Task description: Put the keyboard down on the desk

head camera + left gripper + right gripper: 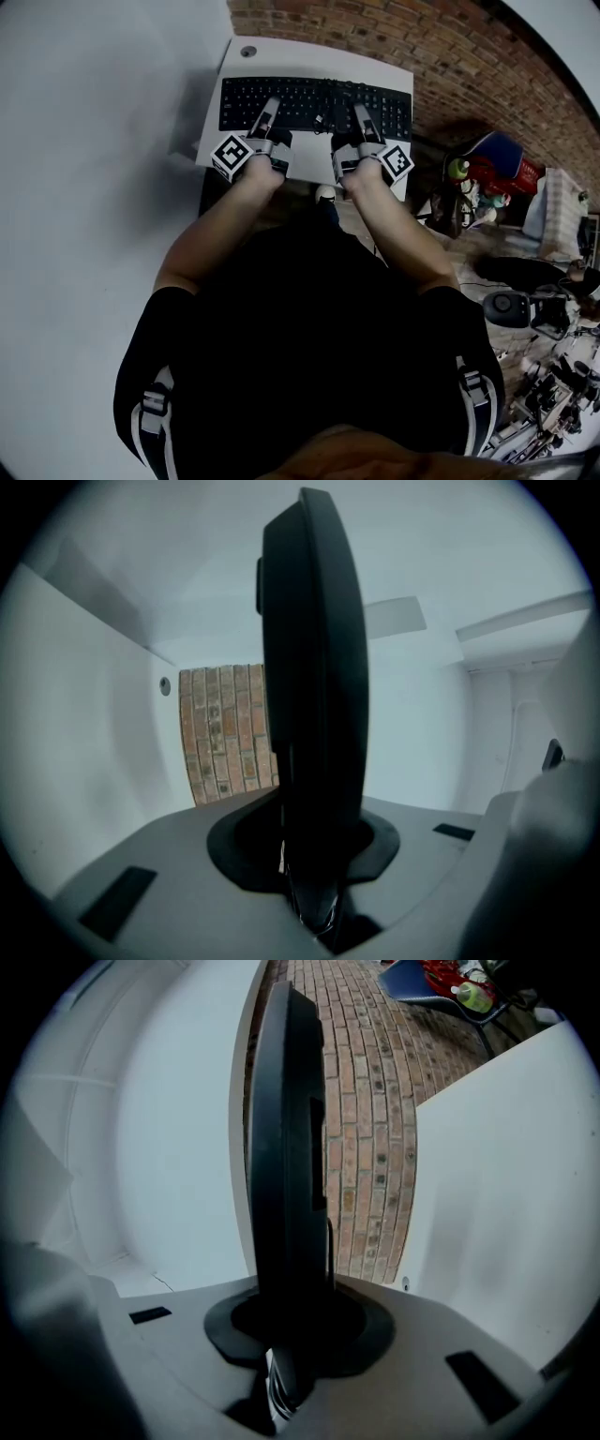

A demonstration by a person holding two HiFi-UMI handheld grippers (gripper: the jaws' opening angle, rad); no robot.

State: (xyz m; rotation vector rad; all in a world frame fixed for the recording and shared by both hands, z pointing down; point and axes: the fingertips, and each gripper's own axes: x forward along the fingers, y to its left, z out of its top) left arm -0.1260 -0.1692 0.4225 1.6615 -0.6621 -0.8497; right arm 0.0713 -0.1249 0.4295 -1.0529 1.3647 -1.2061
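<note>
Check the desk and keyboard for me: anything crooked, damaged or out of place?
Nothing stands out. The black computer keyboard runs parallel to the far edge of the small white desk and stays within its sides. The left gripper and right gripper are clamped on its near edge. No damage is visible.

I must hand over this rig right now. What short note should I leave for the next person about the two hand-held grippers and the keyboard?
Left hand-held gripper: shut on the near edge of the keyboard, on its left part.
Right hand-held gripper: shut on the same edge, on its right part.
Keyboard: held over the white desk. Both gripper views show the brick wall between it and the desk top, so it seems not to rest there yet.
Done: the keyboard is in place above the desk.
Left: lower it flat onto the desk, then open both grippers and draw them back.
</note>
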